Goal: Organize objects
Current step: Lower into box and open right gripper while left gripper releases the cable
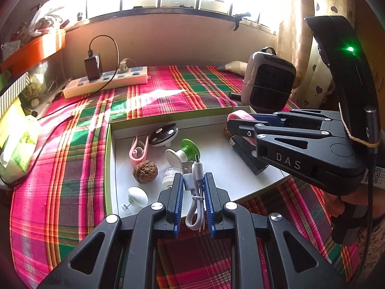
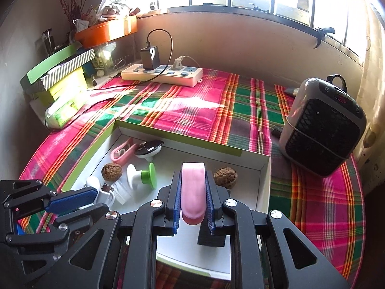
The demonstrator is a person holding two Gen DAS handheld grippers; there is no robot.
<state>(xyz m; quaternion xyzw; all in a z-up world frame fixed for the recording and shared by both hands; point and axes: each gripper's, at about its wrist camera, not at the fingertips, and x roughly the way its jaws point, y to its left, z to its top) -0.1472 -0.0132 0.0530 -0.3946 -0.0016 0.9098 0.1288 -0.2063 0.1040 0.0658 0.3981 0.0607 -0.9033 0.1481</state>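
Note:
A shallow white box with a green rim [image 1: 109, 144] [image 2: 264, 168] lies on a plaid cloth. It holds a pink clip [image 1: 138, 150], a black-and-white disc [image 1: 163, 132], a green-and-white spool [image 1: 182, 153], a walnut [image 1: 145, 171], a white egg-shaped piece [image 1: 137, 195] and a black block [image 1: 247, 153]. My left gripper [image 1: 193, 183] is shut on a coiled white USB cable [image 1: 195, 197] above the box's near edge. My right gripper [image 2: 193, 185] is shut on a pink oblong object [image 2: 192, 190] above the box's right part. A second walnut [image 2: 225, 174] lies beside it.
A white power strip [image 2: 163, 72] with a black charger stands at the back. A grey-and-black heater [image 2: 322, 125] stands at the right. Stacked boxes [image 2: 60, 72] and an orange tray [image 2: 105, 31] fill the left shelf. A green packet [image 1: 18, 149] lies left of the box.

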